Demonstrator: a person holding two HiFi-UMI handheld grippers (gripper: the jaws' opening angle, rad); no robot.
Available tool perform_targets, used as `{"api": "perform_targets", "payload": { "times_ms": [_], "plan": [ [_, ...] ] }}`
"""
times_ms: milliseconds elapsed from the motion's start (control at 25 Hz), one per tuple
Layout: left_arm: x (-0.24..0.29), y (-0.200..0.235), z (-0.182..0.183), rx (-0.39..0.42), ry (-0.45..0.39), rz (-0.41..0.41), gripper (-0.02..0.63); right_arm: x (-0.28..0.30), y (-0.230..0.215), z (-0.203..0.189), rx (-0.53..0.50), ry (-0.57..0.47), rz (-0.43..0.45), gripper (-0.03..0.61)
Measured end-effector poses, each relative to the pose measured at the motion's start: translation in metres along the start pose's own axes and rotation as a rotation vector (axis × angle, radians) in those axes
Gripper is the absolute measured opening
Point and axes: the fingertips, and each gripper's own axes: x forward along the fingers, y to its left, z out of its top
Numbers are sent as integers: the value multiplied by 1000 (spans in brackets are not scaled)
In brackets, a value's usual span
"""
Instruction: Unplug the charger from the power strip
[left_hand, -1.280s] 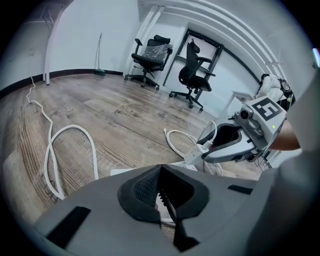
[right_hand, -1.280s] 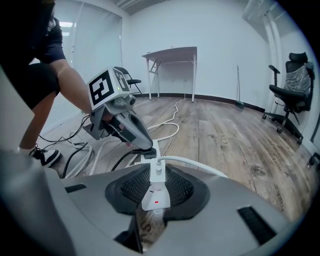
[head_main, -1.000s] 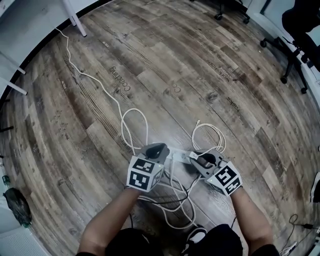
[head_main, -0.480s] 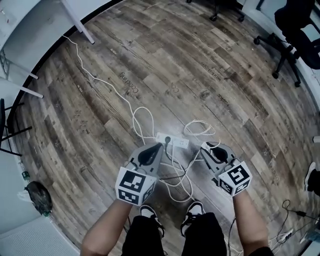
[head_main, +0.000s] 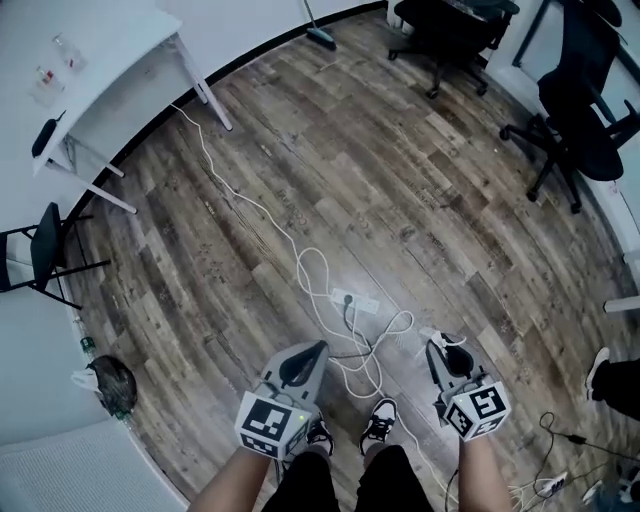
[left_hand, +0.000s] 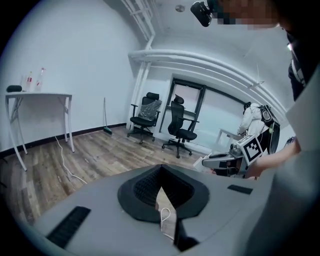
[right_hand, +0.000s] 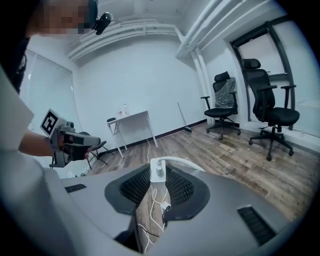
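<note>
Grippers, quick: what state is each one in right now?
Left gripper: closed, holding nothing.
Right gripper: closed on the charger.

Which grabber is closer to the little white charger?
Right. The right gripper is shut on the charger, pinched between its jaws. The left gripper is off to its left, well apart from the charger, jaws together on nothing.

No legible text, label or number anywhere.
</note>
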Motion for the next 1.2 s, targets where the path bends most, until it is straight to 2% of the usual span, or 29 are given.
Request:
{"api": "perform_targets", "payload": {
  "times_ms": [120,240,320,520,640,800,1000,1080,1200],
  "plan": [
    [-54,-16,58,-29,-30,18,21,-48,16,60,39,-35,-39,103],
    [-102,-30,109,12,-66,34,21,-88,38,119,97,-119,-10,103],
    [-133,-35,139,32,-91,52,21,-112,58,154,101,-164,12,103],
    [-201,-71,209,70,-195,107,21,-178,111,236,-35,-218,25,103],
    [-233,-83,243,55,-265,110,21,-205,146,280,-73,-266,34,103],
    [-270,-101,271,21,-310,104,21,-239,190,327,-74,-328,74,103],
    [-321,-127,294,67,-350,97,21,-279,230,357,-148,-371,75,103],
    [-334,-131,307,94,-366,92,21,-286,236,372,-188,-383,64,103],
    [-346,-138,309,96,-367,75,21,-298,241,386,-197,-405,55,103]
  ]
}}
